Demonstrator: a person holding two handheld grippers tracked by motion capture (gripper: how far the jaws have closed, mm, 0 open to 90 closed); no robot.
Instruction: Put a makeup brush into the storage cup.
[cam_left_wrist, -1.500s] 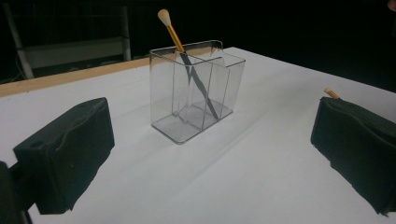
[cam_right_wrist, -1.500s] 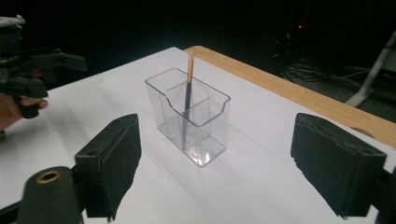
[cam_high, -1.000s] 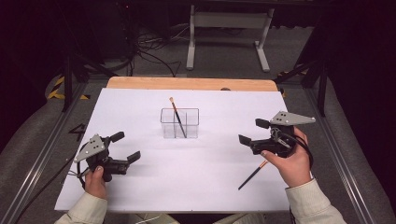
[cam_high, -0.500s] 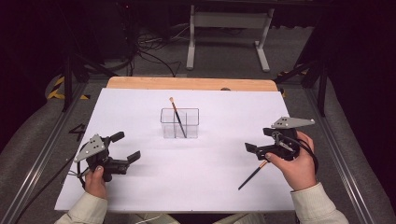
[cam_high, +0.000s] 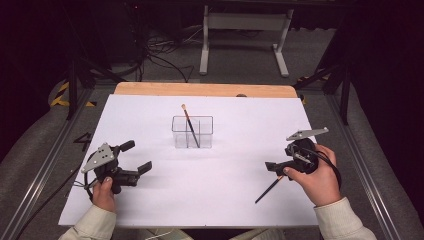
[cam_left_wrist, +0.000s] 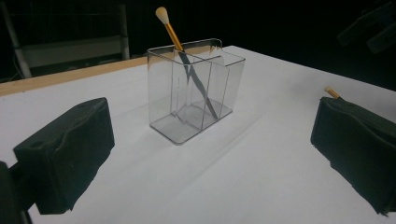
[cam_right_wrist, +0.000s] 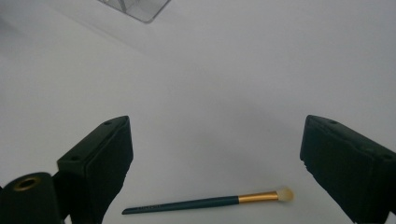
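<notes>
A clear plastic organiser box (cam_high: 204, 136) stands mid-table with a gold-ferruled makeup brush (cam_high: 189, 125) leaning in it, bristles up. The left gripper view has the box (cam_left_wrist: 161, 93) and that brush (cam_left_wrist: 187, 60) just ahead. A second dark-handled brush (cam_high: 265, 190) lies flat at the right. My right gripper (cam_high: 278, 169) hovers over its bristle end, tilted down, open. In the right gripper view the lying brush (cam_right_wrist: 210, 203) sits low between the wide-apart jaws of my right gripper (cam_right_wrist: 222, 158), untouched. My left gripper (cam_high: 137, 156) rests open at the left, and its view shows nothing between its pads (cam_left_wrist: 210, 158).
White paper (cam_high: 150, 120) covers the table, with a wooden strip (cam_high: 200, 89) along the far edge. Metal rails run down both sides. A stand's legs and cables lie on the floor beyond. A corner of the box (cam_right_wrist: 140, 9) shows at the top of the right gripper view.
My right gripper has dipped and tilted downward toward the lying brush, coming slightly nearer the front edge. The left gripper and both brushes have stayed put.
</notes>
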